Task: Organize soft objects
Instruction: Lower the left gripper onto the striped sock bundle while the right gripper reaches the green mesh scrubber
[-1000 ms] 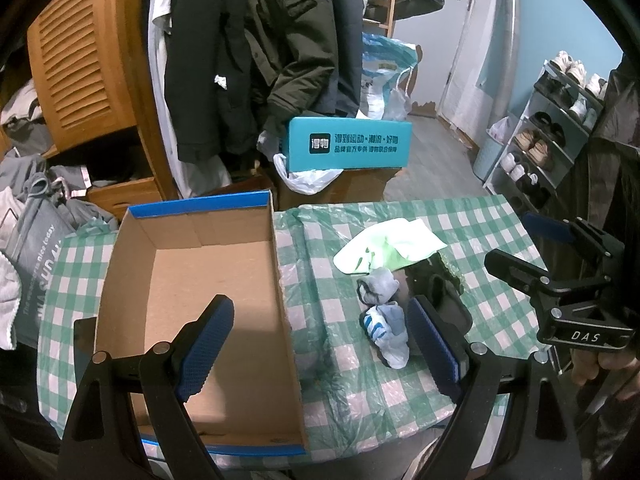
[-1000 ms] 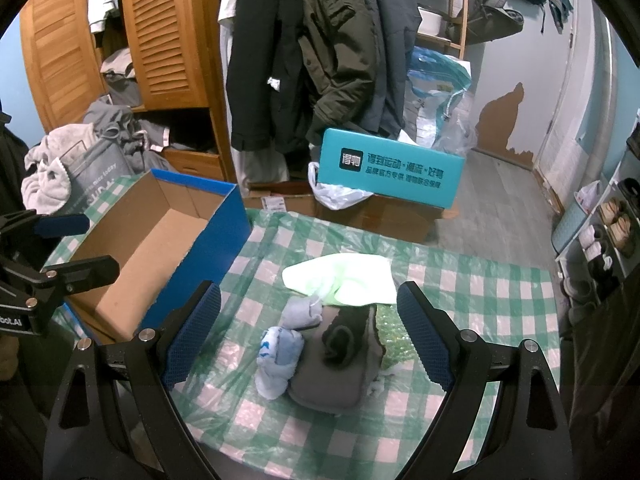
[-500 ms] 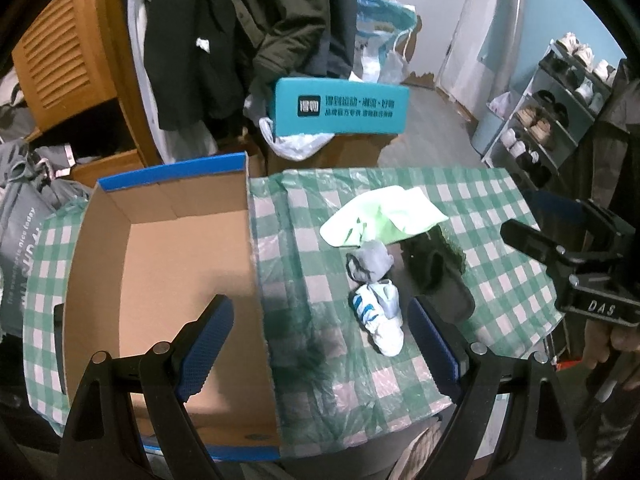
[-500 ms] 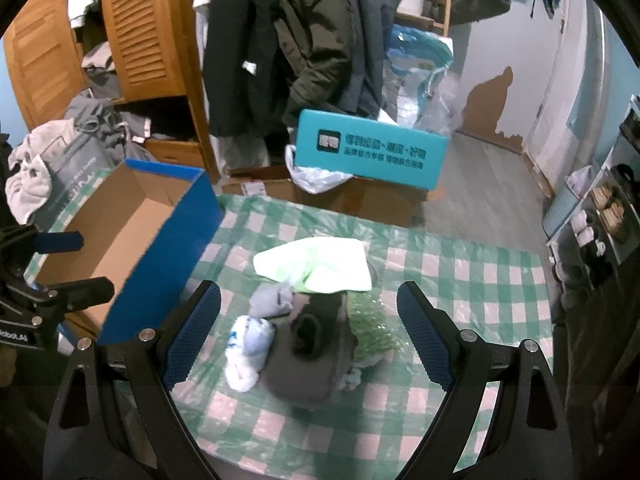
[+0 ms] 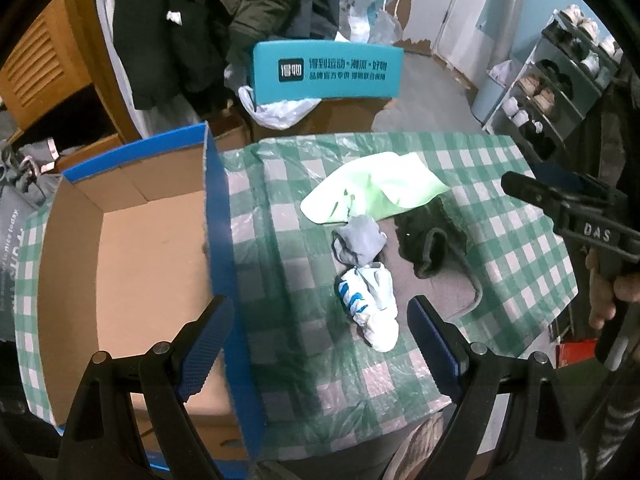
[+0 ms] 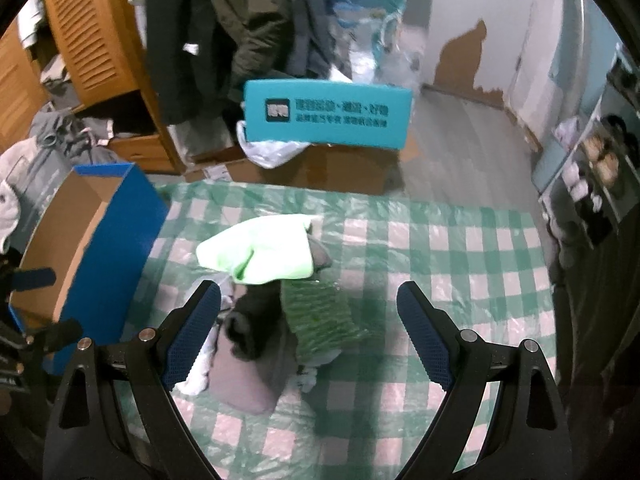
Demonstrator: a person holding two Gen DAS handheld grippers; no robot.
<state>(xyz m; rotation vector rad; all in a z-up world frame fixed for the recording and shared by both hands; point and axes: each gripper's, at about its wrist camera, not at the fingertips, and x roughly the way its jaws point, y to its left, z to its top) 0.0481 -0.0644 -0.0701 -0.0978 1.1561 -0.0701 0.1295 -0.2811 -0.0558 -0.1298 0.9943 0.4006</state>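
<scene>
Both jaws wide, empty: left gripper (image 5: 318, 334), right gripper (image 6: 308, 326). Risk: snagging tablecloth (image 5: 496, 184) or grabbing several pieces from pile; white-blue sock (image 5: 370, 300) apparently touching grey sock (image 5: 360, 240).

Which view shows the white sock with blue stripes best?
The left wrist view: the white sock with blue stripes lies unobstructed on the checked cloth, stripes plainly visible. In the right wrist view only a white scrap shows, mostly hidden behind the gripper finger and the grey cloth.
</scene>
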